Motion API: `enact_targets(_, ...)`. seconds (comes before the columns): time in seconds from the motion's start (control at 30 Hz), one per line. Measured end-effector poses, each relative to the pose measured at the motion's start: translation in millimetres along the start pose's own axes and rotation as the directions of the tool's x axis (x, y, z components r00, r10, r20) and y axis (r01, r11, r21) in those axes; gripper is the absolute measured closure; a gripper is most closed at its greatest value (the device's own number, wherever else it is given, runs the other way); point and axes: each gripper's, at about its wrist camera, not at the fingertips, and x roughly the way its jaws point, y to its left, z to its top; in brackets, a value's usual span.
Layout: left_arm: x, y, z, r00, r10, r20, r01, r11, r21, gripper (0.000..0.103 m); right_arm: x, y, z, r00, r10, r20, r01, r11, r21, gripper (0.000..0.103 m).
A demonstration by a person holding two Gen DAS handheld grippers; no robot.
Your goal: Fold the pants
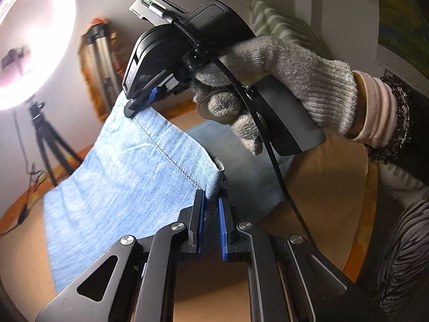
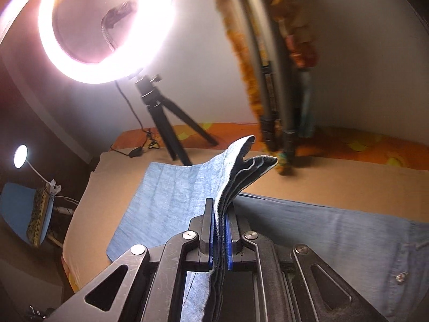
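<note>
Two hand-held claws lift the hem end of a pair of light blue denim pants [image 1: 128, 177] above a tan-covered bed [image 1: 321, 187]. In the left wrist view, the left claw [image 1: 211, 201] sits at 6 o'clock, nearly closed, pinching one corner of the stitched hem. At 11 o'clock from it, the right claw [image 1: 139, 102], held by a gloved hand [image 1: 281, 80], grips the other corner, so the hem stretches fairly taut between them.

In the right wrist view, the right claw [image 2: 219, 220] is clamped on several stacked layers of denim, which fan out loose beyond its tips toward 1 o'clock. The rest of the pants lie flat on the bed, the waist with a metal button [image 2: 400, 276] at 4 o'clock. A bright ring light [image 2: 107, 26] on a tripod stands at 11 o'clock.

The step appears to be carrying the hem over toward the waist. To do it well, keep both corners level and the hem taut, move the claws together, and lay the hem squarely on the waistband before letting go.
</note>
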Motion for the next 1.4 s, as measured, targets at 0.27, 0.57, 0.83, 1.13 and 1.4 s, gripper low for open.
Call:
enact_targets(0.27, 27, -33, 24, 0.997, -0.074, 0.010, 0.074, 0.997, 0.002, 0.095, -32, -44, -8, 0.999, -0.045, 0.019, 0.045, 0.999, 0.018, 0.099)
enact_targets(0.57, 57, -60, 47, 0.987, -0.162, -0.009, 0.163, 0.985, 0.057, 0.095, -61, -116, -16, 0.995, -0.100, 0.027, 0.098, 0.993, 0.061, 0.099)
enact_targets(0.83, 68, -63, 54, 0.971, -0.237, -0.019, 0.238, 0.968, 0.079, 0.096, -77, -179, -30, 0.991, -0.135, 0.019, 0.133, 0.987, 0.086, 0.099)
enact_targets(1.13, 72, -69, 51, 0.955, -0.294, -0.047, 0.297, 0.952, 0.076, 0.097, -75, -226, -48, 0.989, -0.147, -0.007, 0.147, 0.982, 0.120, 0.099)
enact_targets(1.4, 70, -91, 52, 0.944, -0.319, -0.089, 0.328, 0.937, 0.122, 0.100, -64, -257, -69, 0.989, -0.144, -0.031, 0.148, 0.974, 0.170, 0.099)
